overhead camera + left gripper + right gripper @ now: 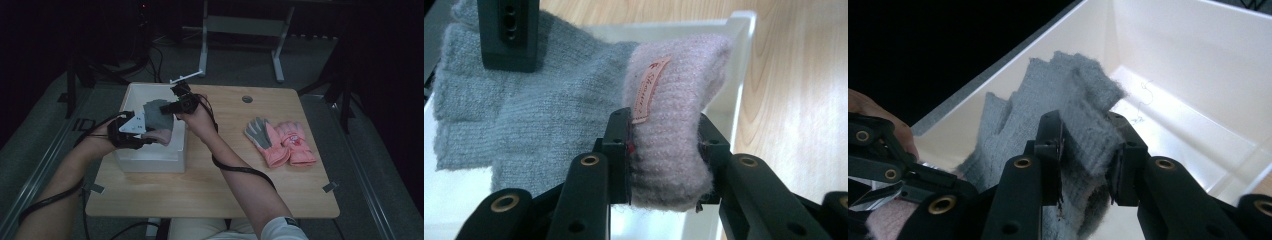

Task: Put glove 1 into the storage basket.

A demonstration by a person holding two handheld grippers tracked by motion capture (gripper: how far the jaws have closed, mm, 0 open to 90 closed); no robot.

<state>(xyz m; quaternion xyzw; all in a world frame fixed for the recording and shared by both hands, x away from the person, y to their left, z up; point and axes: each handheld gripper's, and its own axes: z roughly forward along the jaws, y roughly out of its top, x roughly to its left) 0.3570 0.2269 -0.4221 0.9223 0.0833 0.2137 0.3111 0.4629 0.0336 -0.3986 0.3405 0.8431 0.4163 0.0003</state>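
Note:
A knitted glove, grey at the finger end [156,116] [524,110] [1058,100] and pale pink at the cuff [161,136] [671,110], is held over the white box [155,161]. My left gripper [145,138] [665,155] is shut on the pink cuff, which carries a small label. My right gripper [167,108] [1087,160] is shut on the grey finger end, and one of its fingers [508,35] shows at the top of the left gripper view.
A pair of pink padded gloves with grey palms [281,141] lies on the wooden table [220,190] to the right. The white box's inner walls [1193,60] are bare. A round grommet [247,99] sits near the table's far edge.

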